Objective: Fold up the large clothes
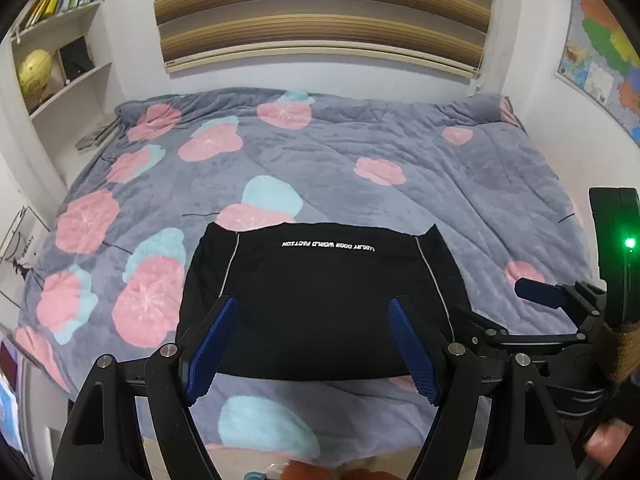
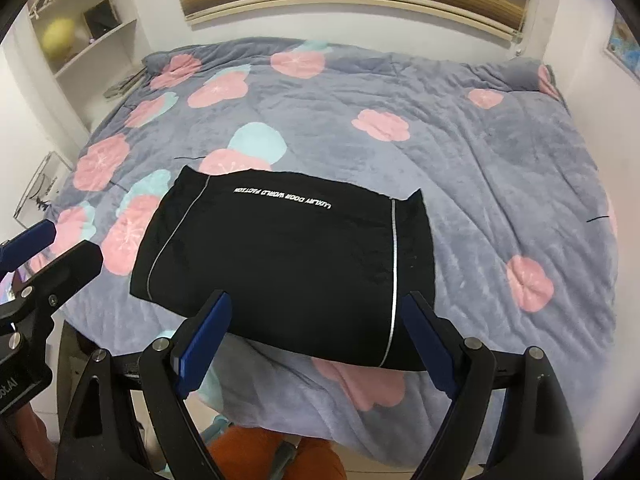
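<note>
Garment (image 1: 320,300): black knit, already a compact rectangular stack, lying flat at the near edge of the bed (image 1: 440,184), roughly mid-width, well apart from both side edges. Looks soft, limp and light; several layers thick, so the stack probably sags and slides apart if lifted from one point. Best hold, I'd say: the two near corners, or pinch through all layers at the near folded edge, one gripper per side; the far edge shows small loose corners that may flop. Surface matte, slightly creased; two thin grey piping lines (image 2: 394,264) run front to back, white printed lettering (image 1: 329,245) sits near the far edge. Quilt on the bed is plush grey fleece with pink and teal blossoms, high friction, so dragging will likely bunch both fabrics; lift rather than slide. Left gripper (image 1: 316,350) spread wide, nothing between the blue ribbed pads, poised over the garment's near edge. Right gripper (image 2: 318,338) likewise spread and empty, over the near-right part by the piping.
</note>
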